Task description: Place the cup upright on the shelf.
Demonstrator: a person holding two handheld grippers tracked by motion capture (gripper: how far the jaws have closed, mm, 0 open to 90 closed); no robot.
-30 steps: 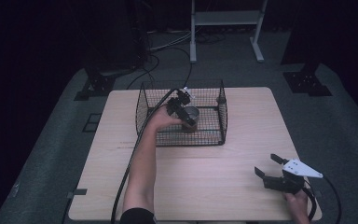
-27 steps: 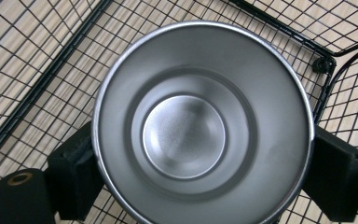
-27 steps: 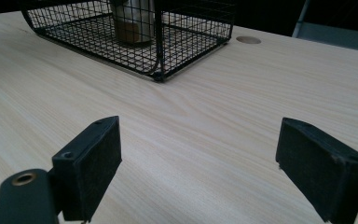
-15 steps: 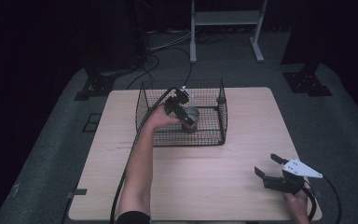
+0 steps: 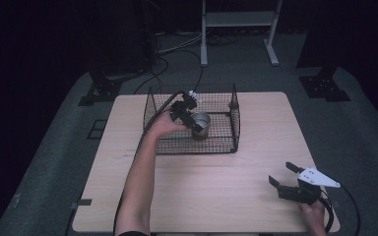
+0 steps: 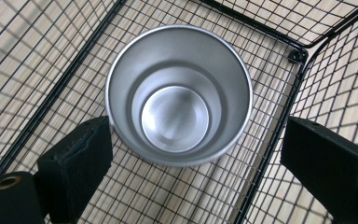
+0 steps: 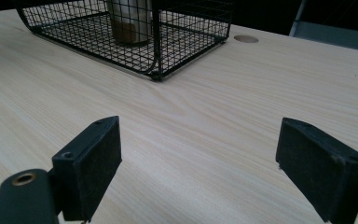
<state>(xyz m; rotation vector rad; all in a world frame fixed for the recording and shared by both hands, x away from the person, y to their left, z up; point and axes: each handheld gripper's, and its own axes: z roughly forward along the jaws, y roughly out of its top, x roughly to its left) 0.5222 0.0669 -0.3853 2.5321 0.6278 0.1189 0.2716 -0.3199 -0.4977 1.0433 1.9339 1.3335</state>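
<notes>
A shiny metal cup (image 5: 200,123) stands upright inside a black wire basket (image 5: 234,115) at the back middle of the wooden table (image 5: 202,196). My left gripper (image 5: 193,125) hangs just over the cup, pointing down. In the left gripper view the empty cup (image 6: 179,93) sits on the basket's floor (image 6: 270,154), and my left gripper (image 6: 196,154) has just been opening; its pads stand apart from the rim. My right gripper (image 5: 279,173) rests open near the table's front right corner. Its view has the open gripper (image 7: 200,158) over bare wood, with the cup (image 7: 129,21) and basket (image 7: 186,42) far off.
Beyond the table stands a white-legged frame (image 5: 236,19), with cables (image 5: 177,49) on the grey floor and black stand feet at left (image 5: 98,91) and right (image 5: 325,88). A round hole (image 7: 246,38) lies in the tabletop behind the basket.
The left gripper's jaws have spread off the cup and the hand has risen a little. The cup stays upright in the basket. The right gripper has kept still.
</notes>
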